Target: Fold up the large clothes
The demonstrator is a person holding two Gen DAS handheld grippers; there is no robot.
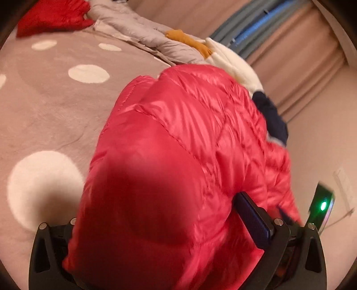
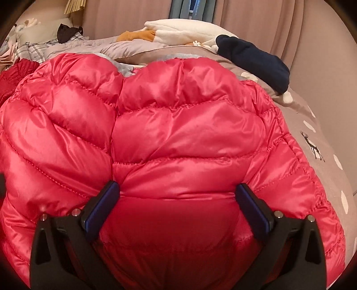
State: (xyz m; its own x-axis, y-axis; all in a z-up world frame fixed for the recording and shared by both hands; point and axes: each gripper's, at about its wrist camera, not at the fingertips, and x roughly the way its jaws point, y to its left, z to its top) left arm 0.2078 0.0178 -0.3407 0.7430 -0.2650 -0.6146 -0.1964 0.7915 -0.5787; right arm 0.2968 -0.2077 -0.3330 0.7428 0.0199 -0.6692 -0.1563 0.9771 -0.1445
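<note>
**Red down jacket gathered in both grippers over the bed**

While the left wrist view is half buried in fabric, we can still read the essentials. The red down jacket (image 1: 178,142) bulges up over the left gripper (image 1: 156,223) and drapes across it, hiding one finger entirely; only the blue-padded finger (image 1: 253,219) on the right shows, pressed against the quilted shell. We cannot tell whether these jaws are clamped or merely buried. Beneath lies the dotted bedspread (image 1: 55,107), with a grey quilt (image 1: 142,33), a white fleece garment (image 1: 232,62) and a navy garment (image 1: 270,116) near the far edge. A second red garment (image 1: 53,15) sits well apart at the top corner.

From the right wrist view, the right gripper (image 2: 177,196) has its jaws standing wide with a thick puffed roll of the jacket (image 2: 169,125) filling the gap and both blue pads (image 2: 252,212) touching the fabric. The jacket rests on the bed, its collar end pointing toward the navy garment (image 2: 254,64).

We judge that a fold is under way. To do it well, we should bite through both layers at a stitched seam, since slick nylon slips; keep both grippers level so the edge lands straight; and press out trapped air so that the puffy fold does not spring back.
</note>
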